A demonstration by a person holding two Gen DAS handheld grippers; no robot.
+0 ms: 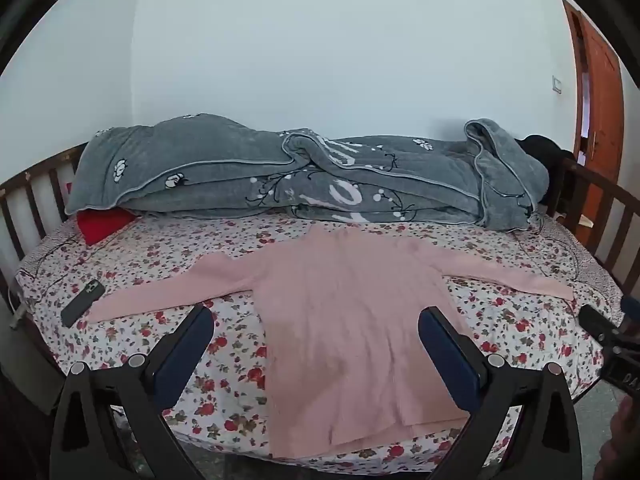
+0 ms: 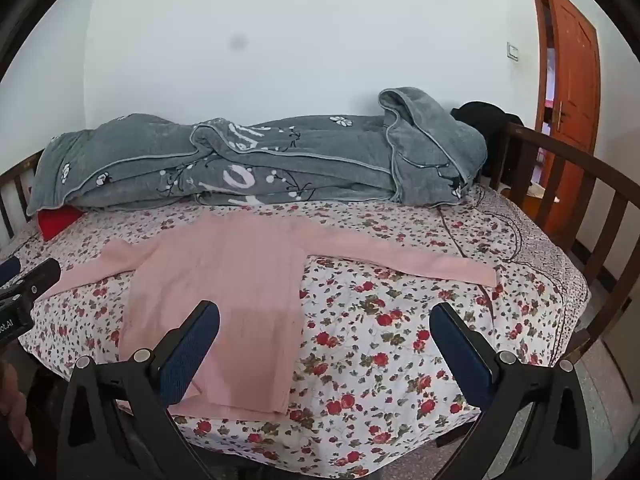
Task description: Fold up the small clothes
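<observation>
A pink long-sleeved top [image 1: 344,320] lies flat on the floral bed sheet [image 1: 224,392], sleeves spread left and right, hem toward me. It also shows in the right wrist view [image 2: 224,292]. My left gripper [image 1: 316,320] is open and empty, held above the hem end of the top. My right gripper [image 2: 325,316] is open and empty, over the sheet just right of the top's body. The right gripper shows at the right edge of the left wrist view [image 1: 608,336], and the left gripper at the left edge of the right wrist view [image 2: 24,292].
A rolled grey blanket [image 1: 304,176] lies along the far side by the wall. A red cloth [image 1: 104,224] pokes out under it. A dark phone [image 1: 82,302] lies on the sheet at left. Wooden rails [image 2: 560,184] bound the bed; an orange door [image 2: 572,56] stands at right.
</observation>
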